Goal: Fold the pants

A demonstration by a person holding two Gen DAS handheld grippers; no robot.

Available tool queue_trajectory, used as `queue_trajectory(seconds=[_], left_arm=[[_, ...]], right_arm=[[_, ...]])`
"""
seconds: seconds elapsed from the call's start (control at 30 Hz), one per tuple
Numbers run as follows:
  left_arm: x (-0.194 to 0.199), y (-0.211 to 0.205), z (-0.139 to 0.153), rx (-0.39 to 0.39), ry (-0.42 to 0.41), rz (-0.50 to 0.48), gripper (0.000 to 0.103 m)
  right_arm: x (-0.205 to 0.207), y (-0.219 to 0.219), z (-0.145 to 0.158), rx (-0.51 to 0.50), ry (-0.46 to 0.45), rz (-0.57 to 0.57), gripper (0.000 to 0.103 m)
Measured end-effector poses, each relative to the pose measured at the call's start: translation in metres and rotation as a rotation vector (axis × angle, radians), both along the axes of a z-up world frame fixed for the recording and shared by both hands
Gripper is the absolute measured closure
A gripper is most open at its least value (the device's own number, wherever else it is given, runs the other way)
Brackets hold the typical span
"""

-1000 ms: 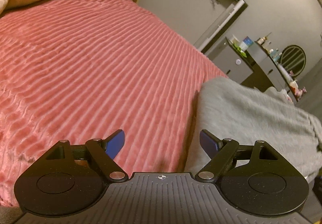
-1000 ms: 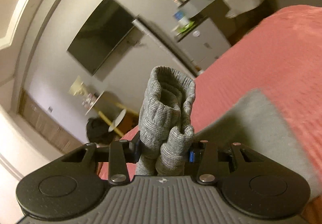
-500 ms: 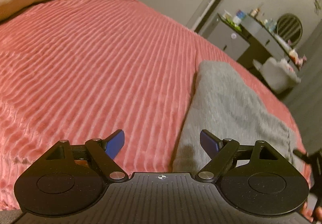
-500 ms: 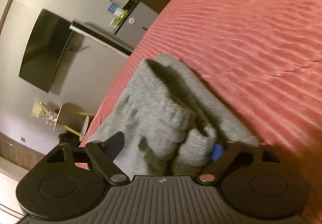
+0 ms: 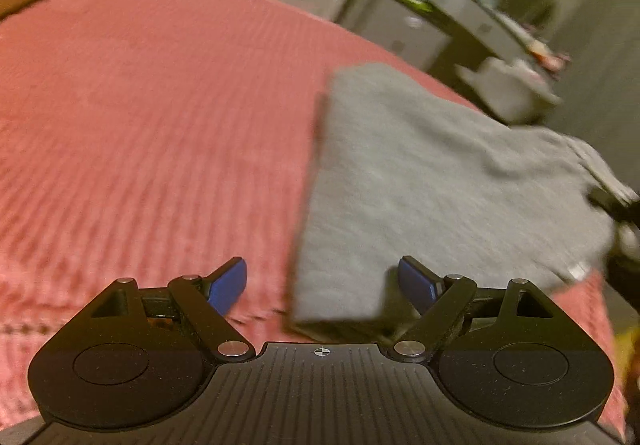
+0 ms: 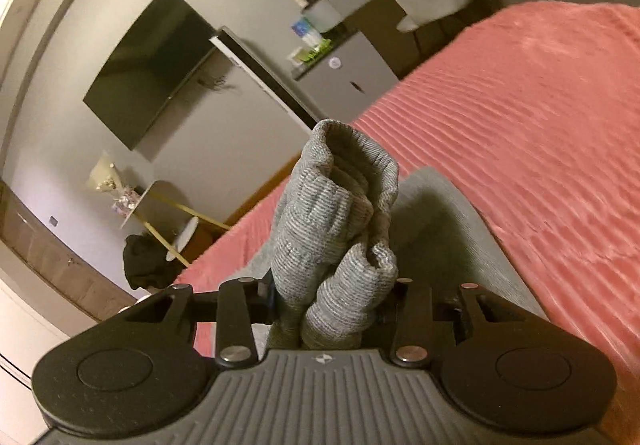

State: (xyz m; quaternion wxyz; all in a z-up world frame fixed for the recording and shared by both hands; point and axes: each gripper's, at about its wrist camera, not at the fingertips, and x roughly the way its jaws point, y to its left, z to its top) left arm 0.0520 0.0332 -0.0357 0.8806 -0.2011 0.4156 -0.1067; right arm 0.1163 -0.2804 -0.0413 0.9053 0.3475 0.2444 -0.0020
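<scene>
Your right gripper [image 6: 334, 303] is clamped on the bunched ribbed cuffs [image 6: 340, 221] of the grey pants [image 5: 440, 185]; its jaws have just been closing, and the knit now stands up between them in a thick wad. The rest of the pants lies as a flat, already doubled strip on the right side of the pink bedspread [image 5: 140, 125], running from the near edge toward the far right.

Your left gripper [image 5: 322, 281] has its jaws wide apart and holds nothing; it hovers at the near end of the strip, with the right blue pad [image 5: 416, 283] over the cloth and the left one over bare bedspread.

To make this fold a clean one, carry the cuffs level over the strip and lay them square on the opposite end, keeping the long edges lined up (the wad looks uneven, so one layer may slip out if you tug). Use the free left gripper to pin the near end or the crease line, so the strip does not drag across the ribbed cover. Release only once the cuffs rest flat.
</scene>
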Motion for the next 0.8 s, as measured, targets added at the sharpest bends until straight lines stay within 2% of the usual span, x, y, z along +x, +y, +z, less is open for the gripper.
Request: queue_trajectory(seconds=[0.13, 0.23, 0.37, 0.4, 0.47, 0.53, 0.6, 0.73, 0.8], left_arm=[[-0.004, -0.020, 0.002, 0.075, -0.014, -0.101, 0.013], [0.004, -0.031, -0.004, 0.146, 0.041, -0.133, 0.012], [0.010, -0.036, -0.009, 0.207, 0.085, -0.099, 0.013], [0.010, -0.035, -0.009, 0.213, 0.081, -0.068, 0.017], [0.009, -0.027, -0.008, 0.190, 0.065, -0.022, 0.031], [0.007, -0.016, -0.009, 0.134, 0.062, 0.016, 0.047], [0.005, -0.004, -0.009, 0.075, 0.053, 0.052, 0.056], [0.008, 0.000, -0.008, 0.065, 0.041, 0.071, 0.065], [0.009, -0.002, -0.008, 0.081, 0.039, 0.061, 0.064]], right_arm=[[0.004, 0.002, 0.015, 0.008, -0.015, 0.001, 0.063], [0.004, 0.008, 0.029, 0.008, -0.051, 0.015, 0.063], [0.001, 0.010, 0.040, 0.020, -0.079, 0.035, 0.063], [0.000, 0.009, 0.041, 0.026, -0.081, 0.037, 0.063], [-0.002, 0.007, 0.042, 0.025, -0.088, 0.037, 0.063], [-0.004, 0.003, 0.039, 0.013, -0.089, 0.036, 0.063], [-0.006, 0.000, 0.033, -0.002, -0.072, 0.035, 0.063], [-0.010, -0.005, 0.013, -0.004, -0.016, 0.018, 0.063], [-0.013, -0.009, 0.007, 0.002, -0.006, 0.007, 0.063]])
